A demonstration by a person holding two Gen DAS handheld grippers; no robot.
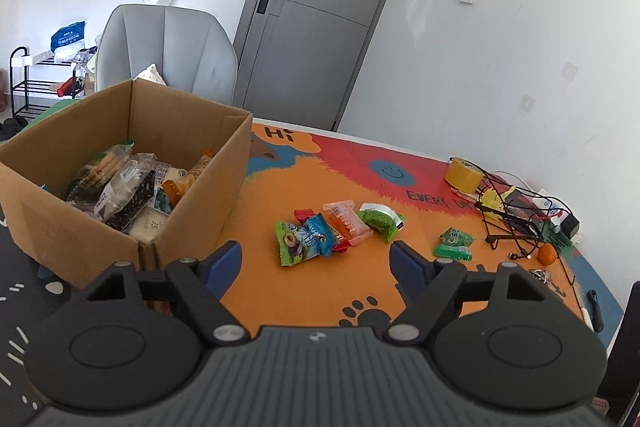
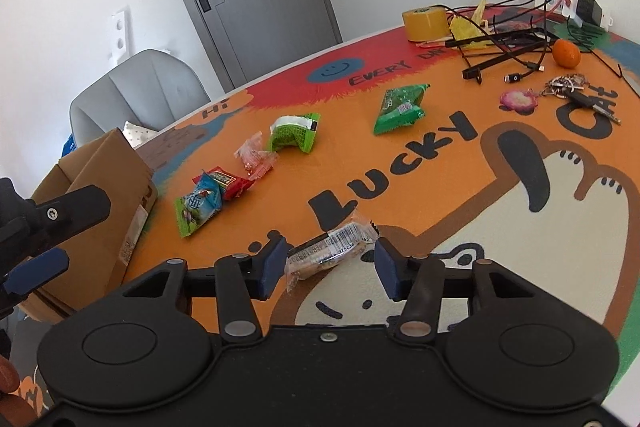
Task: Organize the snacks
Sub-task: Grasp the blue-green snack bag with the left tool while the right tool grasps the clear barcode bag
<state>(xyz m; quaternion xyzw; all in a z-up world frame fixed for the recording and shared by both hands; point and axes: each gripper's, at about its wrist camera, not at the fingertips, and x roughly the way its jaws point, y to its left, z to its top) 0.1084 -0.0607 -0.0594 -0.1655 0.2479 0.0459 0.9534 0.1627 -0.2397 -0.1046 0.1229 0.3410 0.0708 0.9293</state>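
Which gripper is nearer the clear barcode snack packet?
Right. The right gripper straddles the clear barcode snack packet, fingers open; the left gripper hangs open beside the cardboard box.

The cardboard box (image 1: 132, 163) hides its own floor and the lower parts of the snack packets (image 1: 120, 187) piled inside; their printing is too small to read. In the right wrist view the box is cut by the left hand-held gripper (image 2: 40, 239), itself cropped at the picture's left edge, so its jaw opening cannot be judged there. The red packet (image 1: 316, 223) lies mostly under the blue packet (image 1: 316, 237), near the worktop's (image 1: 280, 187) middle. The clear-wrapped bar (image 2: 330, 253) has its near end hidden behind the right hand-held gripper's left finger (image 2: 272, 263). The cables (image 2: 516, 39) at the worktop's far right corner tangle over a dark rack, hiding what lies beneath. The keys (image 2: 576, 91) are too small to count.
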